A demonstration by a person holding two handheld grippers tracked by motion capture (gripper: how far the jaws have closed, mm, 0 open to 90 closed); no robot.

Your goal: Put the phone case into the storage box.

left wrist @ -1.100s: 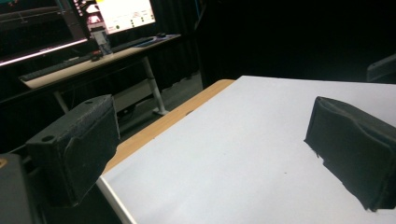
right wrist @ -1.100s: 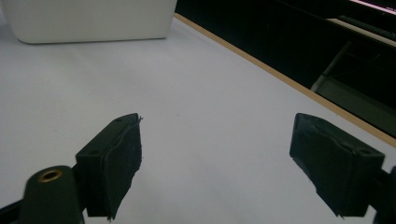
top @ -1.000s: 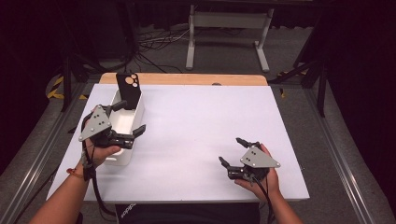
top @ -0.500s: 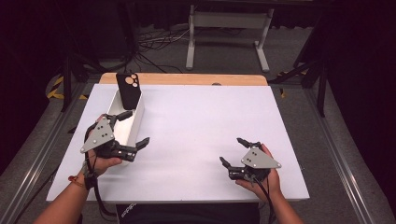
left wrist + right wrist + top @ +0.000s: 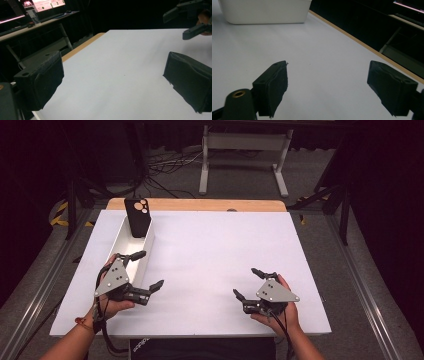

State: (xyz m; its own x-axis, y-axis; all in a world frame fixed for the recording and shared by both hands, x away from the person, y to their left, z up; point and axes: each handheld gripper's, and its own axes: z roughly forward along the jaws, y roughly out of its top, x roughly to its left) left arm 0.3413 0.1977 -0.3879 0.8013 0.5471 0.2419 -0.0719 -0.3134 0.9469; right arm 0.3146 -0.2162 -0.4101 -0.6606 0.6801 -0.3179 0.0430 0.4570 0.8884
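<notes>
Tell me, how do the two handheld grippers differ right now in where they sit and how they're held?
The left gripper sits beside the white bin that holds a black phone case, one jaw over the bin's near rim; the right gripper sits over bare white table, well apart from the bin. The left gripper's grey plate tilts steeply, while the right gripper's plate lies flatter. Both have their jaws open with nothing between them, and each is held in one hand.
</notes>
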